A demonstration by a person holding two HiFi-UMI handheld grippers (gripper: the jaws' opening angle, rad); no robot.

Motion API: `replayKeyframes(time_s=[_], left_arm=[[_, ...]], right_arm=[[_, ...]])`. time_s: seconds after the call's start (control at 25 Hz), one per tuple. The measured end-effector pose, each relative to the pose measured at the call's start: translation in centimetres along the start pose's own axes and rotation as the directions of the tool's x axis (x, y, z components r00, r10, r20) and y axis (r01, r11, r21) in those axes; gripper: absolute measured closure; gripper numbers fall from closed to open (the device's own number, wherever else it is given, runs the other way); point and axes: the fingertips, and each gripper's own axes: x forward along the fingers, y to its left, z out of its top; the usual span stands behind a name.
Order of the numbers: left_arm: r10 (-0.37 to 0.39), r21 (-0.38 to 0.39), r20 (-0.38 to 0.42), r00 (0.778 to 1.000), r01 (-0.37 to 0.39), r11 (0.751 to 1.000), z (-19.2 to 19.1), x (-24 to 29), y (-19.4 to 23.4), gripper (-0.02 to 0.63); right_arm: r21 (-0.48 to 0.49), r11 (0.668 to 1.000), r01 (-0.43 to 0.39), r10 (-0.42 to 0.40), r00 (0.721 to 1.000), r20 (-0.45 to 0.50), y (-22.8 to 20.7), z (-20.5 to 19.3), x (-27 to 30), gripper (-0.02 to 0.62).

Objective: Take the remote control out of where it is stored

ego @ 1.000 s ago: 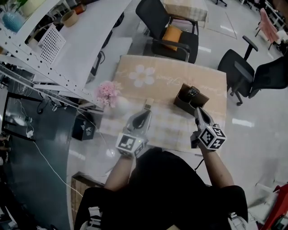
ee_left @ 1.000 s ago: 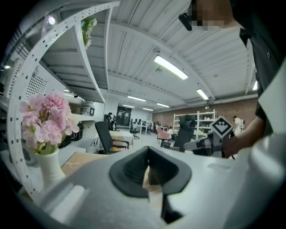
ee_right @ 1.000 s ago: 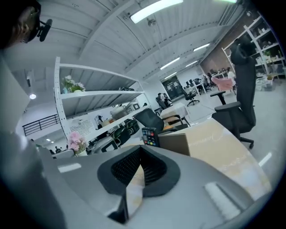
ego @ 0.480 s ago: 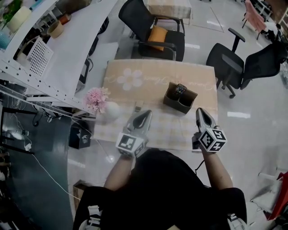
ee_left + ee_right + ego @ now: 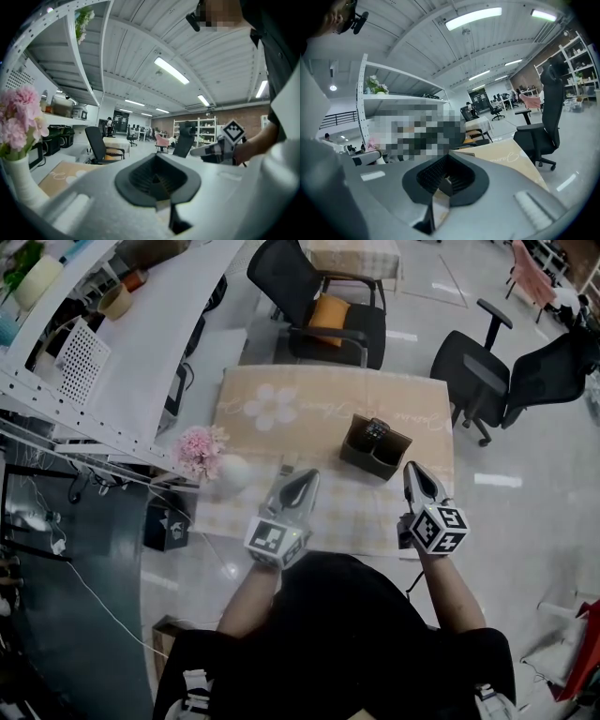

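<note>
1. Dark, slim remote control (image 5: 377, 431), studded with buttons, standing on end in a brown box-shaped holder (image 5: 360, 454); lodged in the compartment farther up the frame, right of centre in the head view.
2. Holder straight-walled and split by a divider, set askew on the bench (image 5: 328, 372).
3. Bench rectangular, covered by a matte beige cloth (image 5: 412, 401): plain tan with a pale flower print in the upper half, a faint check in the lower half.
4. Rounded white vase (image 5: 232, 471) with fluffy pink flowers (image 5: 201, 447) at the bench's left edge, well apart from the holder.
5. Left gripper (image 5: 307, 477): smooth grey shell tapering to a point, a marker cube at its rear, held over the lower middle of the cloth. Ribbed dark fingers (image 5: 157, 180) pressed together, nothing between them.
6. Right gripper (image 5: 411, 469): same shape, held near the bench's lower right corner, just below and right of the holder. Fingers (image 5: 440, 180) likewise pressed together and empty.
7. Bare cloth between both grippers and the holder, and all along the upper half of the bench.
8. Around the edges: a black office chair (image 5: 314, 296) with an orange cushion (image 5: 328, 311) close behind the upper edge; two more black chairs (image 5: 487, 381) off the upper right corner; a white perforated shelf rack (image 5: 84, 357) along the left.
9. Glossy pale floor (image 5: 511, 488) open to the right of the bench.
</note>
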Motion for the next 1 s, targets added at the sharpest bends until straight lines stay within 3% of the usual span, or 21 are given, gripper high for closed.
replayKeyframes(time_s=[0.24, 0.44, 0.72, 1.0], left_arm=[[-0.017, 0.015, 0.004, 1.0, 0.017, 1.0, 0.0, 3.6, -1.3, 0.593], [-0.091, 0.034, -0.043, 0.995, 0.093, 0.995, -0.8, 8.2, -3.5, 0.472], [-0.056, 0.112, -0.085, 0.995, 0.065, 0.992, -2.4, 13.0, -4.0, 0.379], [0.033, 0.159, -0.104, 0.994, -0.016, 0.987, -3.4, 16.4, -3.4, 0.339]], right_arm=[[-0.018, 0.999, 0.033, -0.033, 0.999, -0.001, -1.1, 0.3, -2.6, 0.589], [0.037, 0.987, 0.157, -0.158, 0.987, 0.022, -5.5, -0.2, -7.5, 0.589], [0.116, 0.954, 0.277, -0.283, 0.959, 0.033, -9.3, -1.8, -13.1, 0.589], [0.096, 0.957, 0.275, -0.281, 0.958, 0.055, -9.7, -2.7, -15.8, 0.589]])
